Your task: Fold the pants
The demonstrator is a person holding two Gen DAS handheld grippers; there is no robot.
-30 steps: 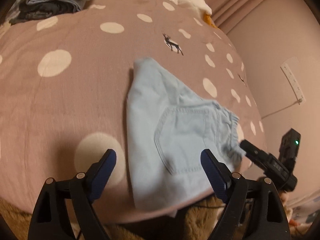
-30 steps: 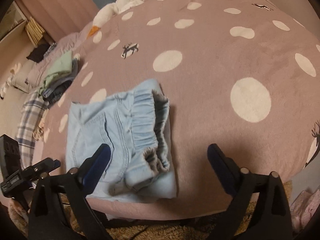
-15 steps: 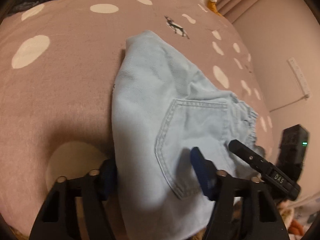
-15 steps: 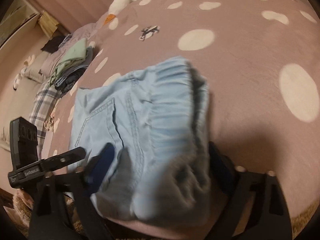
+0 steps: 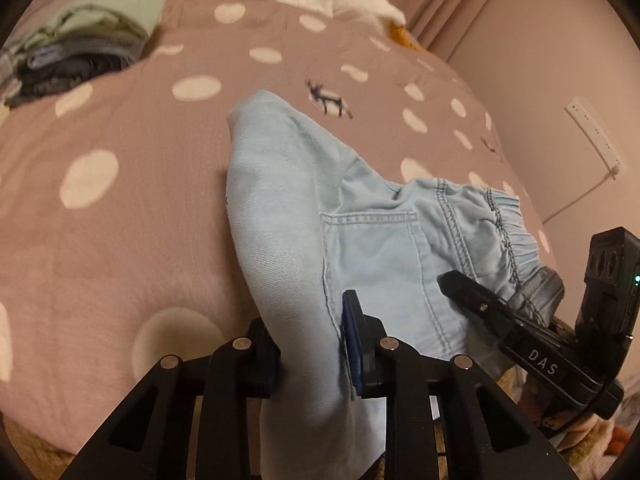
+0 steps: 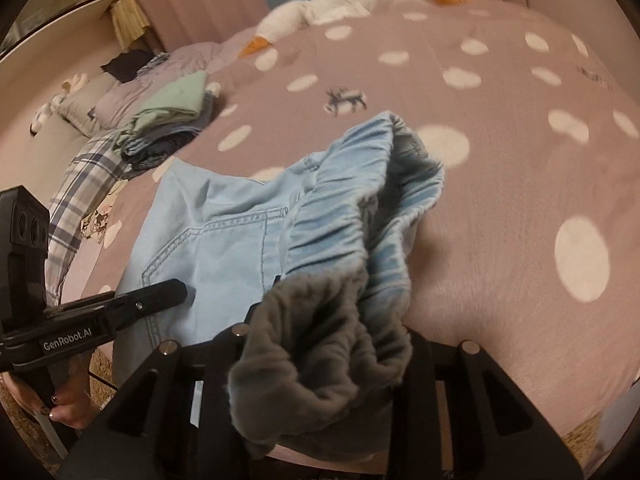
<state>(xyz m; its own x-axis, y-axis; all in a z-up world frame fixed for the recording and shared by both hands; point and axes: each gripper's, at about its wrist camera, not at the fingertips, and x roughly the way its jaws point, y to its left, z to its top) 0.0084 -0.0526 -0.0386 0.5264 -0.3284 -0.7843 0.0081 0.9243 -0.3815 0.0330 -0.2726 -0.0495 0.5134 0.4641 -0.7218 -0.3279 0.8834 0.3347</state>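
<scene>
Left hand-held gripper (image 5: pixel 310 350) clamped on pants (image 5: pixel 288 208), right hand-held gripper (image 6: pixel 328 344) clamped on waistband (image 6: pixel 360 208)

Left gripper (image 5: pixel 310 344): black two-finger clamp with blue pads, angled downward; jaws just drawn closed, light blue denim pants (image 5: pixel 280 216) pinched between them.
Right gripper (image 6: pixel 332 340): matching black clamp, jaws just drawn closed, elastic waistband bunched between them.
Hand (image 6: pixel 68 396): wrapped around the left gripper's handle.
</scene>
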